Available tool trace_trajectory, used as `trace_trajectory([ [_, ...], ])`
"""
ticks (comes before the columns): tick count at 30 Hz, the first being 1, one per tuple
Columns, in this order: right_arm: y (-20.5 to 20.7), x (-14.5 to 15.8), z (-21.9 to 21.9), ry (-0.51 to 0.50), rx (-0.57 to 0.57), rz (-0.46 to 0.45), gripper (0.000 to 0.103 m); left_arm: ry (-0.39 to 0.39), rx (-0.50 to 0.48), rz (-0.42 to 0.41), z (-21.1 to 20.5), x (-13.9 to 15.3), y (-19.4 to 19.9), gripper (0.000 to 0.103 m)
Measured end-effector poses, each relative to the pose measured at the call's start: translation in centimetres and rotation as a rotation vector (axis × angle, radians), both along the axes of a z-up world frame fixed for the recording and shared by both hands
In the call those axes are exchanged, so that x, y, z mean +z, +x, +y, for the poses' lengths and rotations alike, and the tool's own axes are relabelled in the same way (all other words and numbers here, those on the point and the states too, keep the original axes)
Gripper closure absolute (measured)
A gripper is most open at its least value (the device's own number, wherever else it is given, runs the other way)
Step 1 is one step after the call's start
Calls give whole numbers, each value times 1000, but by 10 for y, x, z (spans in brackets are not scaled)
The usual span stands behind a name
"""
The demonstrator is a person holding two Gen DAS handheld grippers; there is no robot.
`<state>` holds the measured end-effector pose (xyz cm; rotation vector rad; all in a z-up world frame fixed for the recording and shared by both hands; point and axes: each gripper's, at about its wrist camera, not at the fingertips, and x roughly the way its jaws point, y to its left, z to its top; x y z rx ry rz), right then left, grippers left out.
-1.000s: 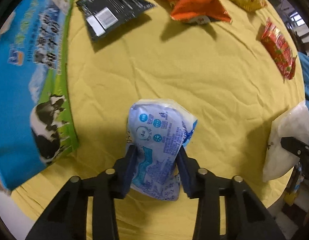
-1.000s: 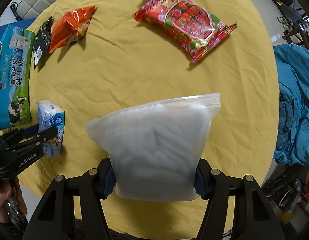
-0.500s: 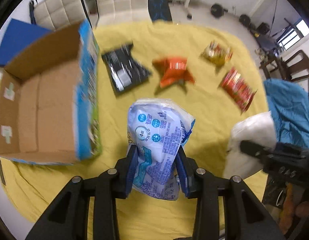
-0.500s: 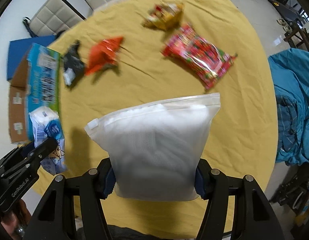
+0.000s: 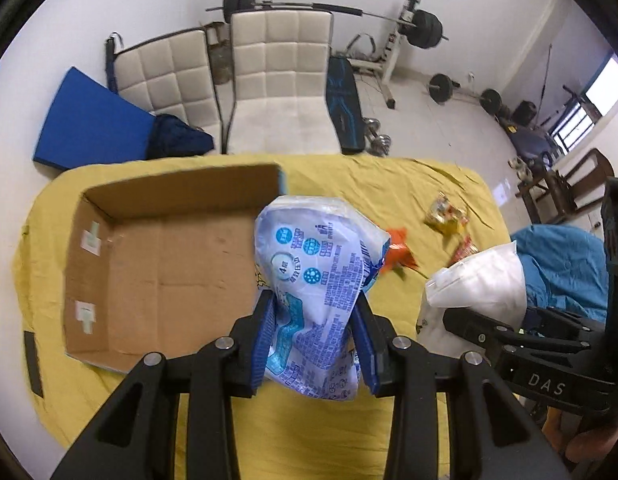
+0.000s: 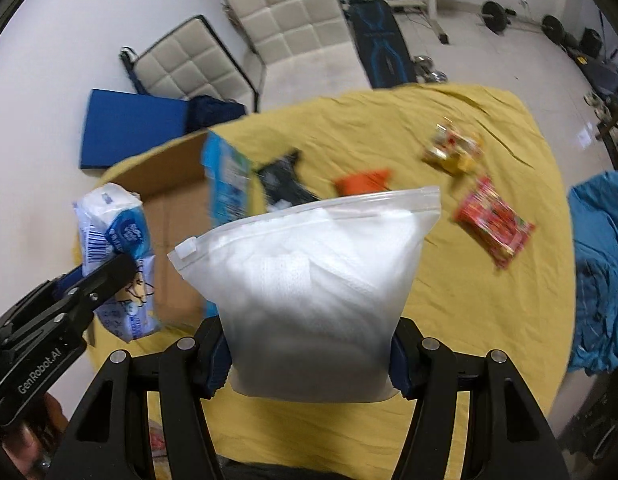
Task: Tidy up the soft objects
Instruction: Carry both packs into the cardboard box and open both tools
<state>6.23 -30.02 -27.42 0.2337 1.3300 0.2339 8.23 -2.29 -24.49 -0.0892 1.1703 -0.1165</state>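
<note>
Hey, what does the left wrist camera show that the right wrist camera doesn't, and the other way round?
Only the left wrist view shows the whole bare floor of the cardboard box and the printed face of the tissue pack shut in the left hand-held gripper.

Only the right wrist view shows the black packet beside the box, the full red snack bag, and the zip-top bag filling the right hand-held gripper.

Both show the yellow tablecloth, the orange packet, both held items, and white chairs behind.

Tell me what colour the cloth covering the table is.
The cloth is mustard yellow and plain, with wrinkles; the right wrist view shows it best.
</note>
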Motion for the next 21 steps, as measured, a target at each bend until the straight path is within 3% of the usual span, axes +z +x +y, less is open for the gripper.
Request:
trace_trajectory([
  [8, 48, 8, 126, 30, 63, -26, 38, -42, 76, 41, 99, -1, 40, 69],
  [13, 84, -8, 197, 9, 95, -11, 38, -75, 126, 141, 154, -42, 73, 69],
  [21, 144, -72, 275, -59, 101, 89, 38, -185, 174, 279, 194, -110, 110, 68],
])
